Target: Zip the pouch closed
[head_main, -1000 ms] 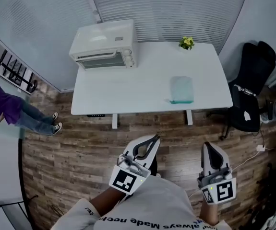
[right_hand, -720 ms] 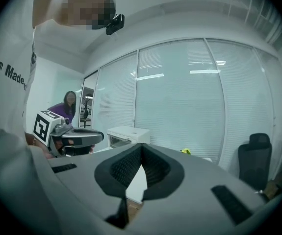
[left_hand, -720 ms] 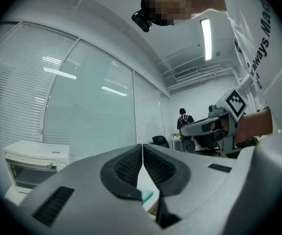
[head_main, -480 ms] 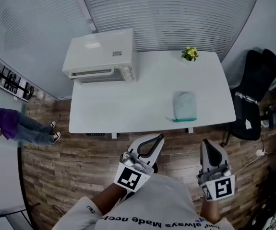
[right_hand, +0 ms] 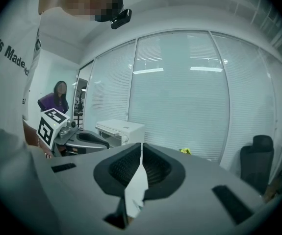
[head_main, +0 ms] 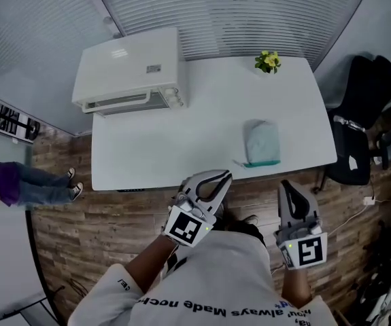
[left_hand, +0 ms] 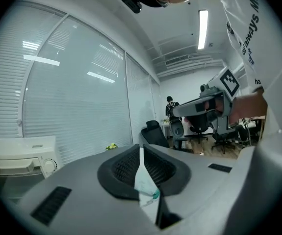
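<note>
The left gripper (left_hand: pixel 141 150) has its grey jaws closed tip to tip with nothing between them, and the right gripper (right_hand: pixel 141 146) is closed the same way, empty. Both were already closed a second ago. Since then both have come forward together in the head view: the left gripper (head_main: pixel 222 177) now has its tips at the near edge of the white rectangular table (head_main: pixel 181 148), and the right gripper (head_main: pixel 287 185) sits just short of that edge, where before a wide strip of brown wood-plank floor (head_main: pixel 100 223) lay between them and it.

The pale teal fabric pouch with a darker teal edge (head_main: pixel 261 143) lies flat near the table's front right edge, in the same spot on the table as before, ahead of and between the two grippers and apart from both.

Further back on the table a white toaster oven (head_main: pixel 128 70) stands at the left rear corner and a small pot of yellow flowers (head_main: pixel 268 61) at the right rear. A black office chair (head_main: pixel 362 114) stands just right of the table, white slatted blinds (head_main: pixel 236 12) run behind it, and a person in a purple top and jeans (head_main: pixel 18 185) is at the far left.

The wearer's white T-shirt (head_main: pixel 209 297) carries black print reading "always Made"
</note>
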Demonstrator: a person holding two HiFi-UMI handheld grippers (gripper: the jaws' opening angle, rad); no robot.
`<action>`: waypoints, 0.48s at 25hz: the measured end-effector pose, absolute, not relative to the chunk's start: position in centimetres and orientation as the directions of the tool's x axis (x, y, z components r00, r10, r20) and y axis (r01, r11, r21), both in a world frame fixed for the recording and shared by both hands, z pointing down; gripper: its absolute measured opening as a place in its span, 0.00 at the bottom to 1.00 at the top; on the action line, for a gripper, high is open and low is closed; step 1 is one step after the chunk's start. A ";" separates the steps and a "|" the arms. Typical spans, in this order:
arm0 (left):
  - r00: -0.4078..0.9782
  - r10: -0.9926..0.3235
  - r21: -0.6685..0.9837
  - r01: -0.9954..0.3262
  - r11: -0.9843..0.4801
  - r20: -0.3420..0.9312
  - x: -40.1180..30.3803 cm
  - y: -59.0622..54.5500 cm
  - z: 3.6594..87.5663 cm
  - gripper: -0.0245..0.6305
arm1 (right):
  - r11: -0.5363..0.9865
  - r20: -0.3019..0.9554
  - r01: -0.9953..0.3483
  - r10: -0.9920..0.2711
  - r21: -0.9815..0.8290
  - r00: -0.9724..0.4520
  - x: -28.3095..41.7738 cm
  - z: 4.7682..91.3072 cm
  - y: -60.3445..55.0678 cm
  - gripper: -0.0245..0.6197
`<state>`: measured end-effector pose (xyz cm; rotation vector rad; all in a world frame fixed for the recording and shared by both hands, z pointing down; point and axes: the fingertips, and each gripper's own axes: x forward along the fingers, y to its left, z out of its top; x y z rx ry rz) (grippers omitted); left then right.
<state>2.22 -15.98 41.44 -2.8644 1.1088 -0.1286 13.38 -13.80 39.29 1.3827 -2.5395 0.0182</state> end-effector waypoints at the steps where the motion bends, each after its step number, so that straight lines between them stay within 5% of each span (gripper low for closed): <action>1: 0.747 -0.661 -0.092 -0.655 -0.750 0.073 2.4 -16.5 42.5 0.07 | 0.551 0.234 -0.828 -0.823 0.105 -0.518 13.2 40.0 -14.2 0.08; 8: 0.796 -0.544 -0.083 -0.544 -0.835 0.264 4.5 -19.7 52.1 0.08 | 0.558 0.393 -0.824 -0.784 0.105 -0.481 13.0 49.3 -16.6 0.11; 12: 0.818 -0.433 -0.054 -0.448 -0.892 0.379 7.0 -20.8 57.9 0.21 | 0.580 0.496 -0.810 -0.731 0.089 -0.469 12.3 54.6 -17.5 0.13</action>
